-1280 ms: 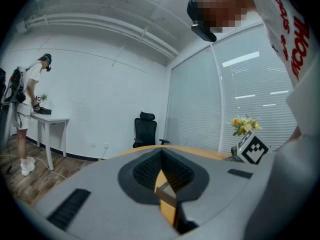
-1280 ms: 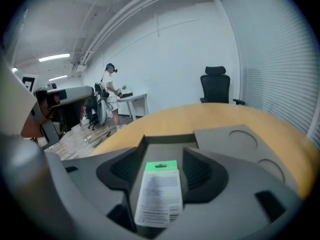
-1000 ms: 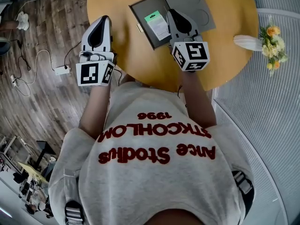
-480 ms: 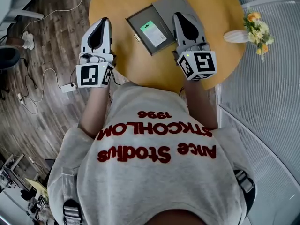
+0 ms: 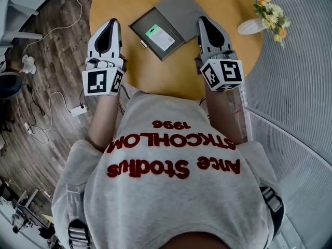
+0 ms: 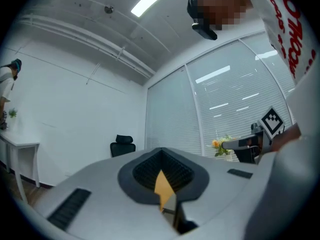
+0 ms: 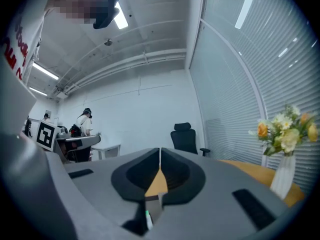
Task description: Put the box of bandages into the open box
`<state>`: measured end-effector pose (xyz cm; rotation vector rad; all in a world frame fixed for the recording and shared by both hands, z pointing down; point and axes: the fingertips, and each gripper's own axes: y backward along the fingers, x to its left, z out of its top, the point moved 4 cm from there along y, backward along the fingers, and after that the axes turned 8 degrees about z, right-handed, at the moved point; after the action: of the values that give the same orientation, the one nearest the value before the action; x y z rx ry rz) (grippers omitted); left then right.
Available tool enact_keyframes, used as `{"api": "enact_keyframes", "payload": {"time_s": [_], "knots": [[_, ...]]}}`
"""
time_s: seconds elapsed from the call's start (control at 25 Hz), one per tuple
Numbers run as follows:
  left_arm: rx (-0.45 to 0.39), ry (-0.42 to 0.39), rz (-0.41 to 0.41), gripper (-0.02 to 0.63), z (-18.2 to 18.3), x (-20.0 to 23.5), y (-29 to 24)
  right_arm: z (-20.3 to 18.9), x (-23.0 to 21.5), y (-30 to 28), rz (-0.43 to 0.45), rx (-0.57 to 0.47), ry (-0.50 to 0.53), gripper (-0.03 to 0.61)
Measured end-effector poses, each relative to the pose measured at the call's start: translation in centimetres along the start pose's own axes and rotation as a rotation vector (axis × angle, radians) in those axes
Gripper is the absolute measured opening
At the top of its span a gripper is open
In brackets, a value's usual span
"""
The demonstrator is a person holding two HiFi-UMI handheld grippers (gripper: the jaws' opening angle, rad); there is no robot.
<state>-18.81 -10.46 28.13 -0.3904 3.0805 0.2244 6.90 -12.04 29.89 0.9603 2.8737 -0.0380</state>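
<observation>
Right gripper (image 5: 203,21) has backed off to the side of the open box (image 5: 136,29), jaws together and empty like left gripper (image 5: 113,22), box of bandages (image 5: 159,37) lies inside, task looks done

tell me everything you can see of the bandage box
The box of bandages is a flat, white, card-looking rectangle with a green patch at its far end. It lies flat inside the dark tray of the open grey box on the round wooden table, touching only that tray.
</observation>
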Motion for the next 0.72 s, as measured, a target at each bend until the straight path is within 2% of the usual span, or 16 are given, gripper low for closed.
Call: {"api": "enact_keyframes", "payload": {"time_s": [0.36,0.72], "knots": [[-0.011,0.038,-0.169,-0.002,-0.7,-4.7,-2.8,-0.3,-3.4,6.0,-0.206,-0.014,-0.006,0.012],[-0.019,0.063,-0.253,-0.002,-0.4,-7.7,-3.5,0.1,-3.9,10.0,-0.305,-0.029,-0.001,0.012]]}}
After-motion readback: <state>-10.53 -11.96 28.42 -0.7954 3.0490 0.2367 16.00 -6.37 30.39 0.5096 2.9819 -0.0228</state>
